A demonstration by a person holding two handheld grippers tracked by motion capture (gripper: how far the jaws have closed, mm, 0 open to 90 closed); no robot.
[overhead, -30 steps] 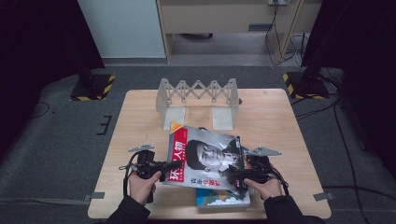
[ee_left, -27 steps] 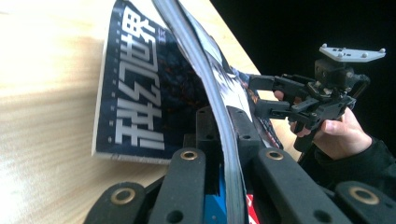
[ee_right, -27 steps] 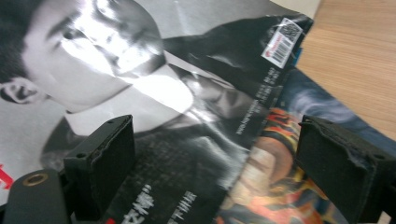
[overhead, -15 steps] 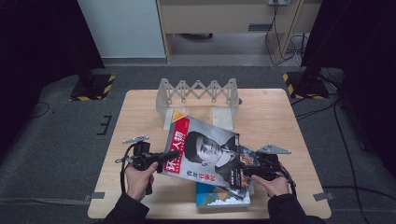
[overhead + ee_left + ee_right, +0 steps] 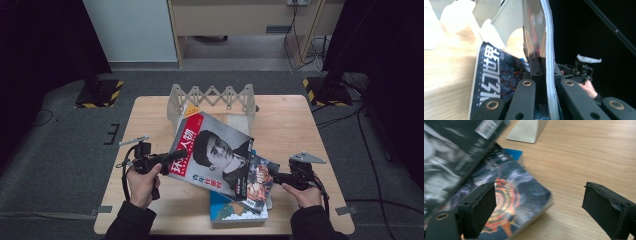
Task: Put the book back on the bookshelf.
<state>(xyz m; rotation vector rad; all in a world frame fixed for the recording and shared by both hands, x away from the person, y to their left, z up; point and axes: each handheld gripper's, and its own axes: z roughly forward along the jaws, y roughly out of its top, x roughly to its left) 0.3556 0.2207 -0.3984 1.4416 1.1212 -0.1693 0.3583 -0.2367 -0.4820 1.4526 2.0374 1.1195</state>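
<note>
A magazine with a red strip and a portrait cover hangs tilted above the table, its right corner low. My left gripper is shut on its left edge; in the left gripper view the page edges run up between the jaws. Under it lie a dark book with an orange swirl and a blue book. My right gripper is open just right of the dark book. In the right gripper view its gripper straddles that book's corner without touching it, and the magazine hangs at the upper left.
A pale zigzag rack stands at the back of the wooden table; one of its feet is just beyond the books. Bare wood lies to the right and far left. Beyond the table are grey floor and cables.
The left hand has lifted the magazine's left edge and drawn it leftward, so it tilts more. The right gripper has slid right, away from the magazine.
</note>
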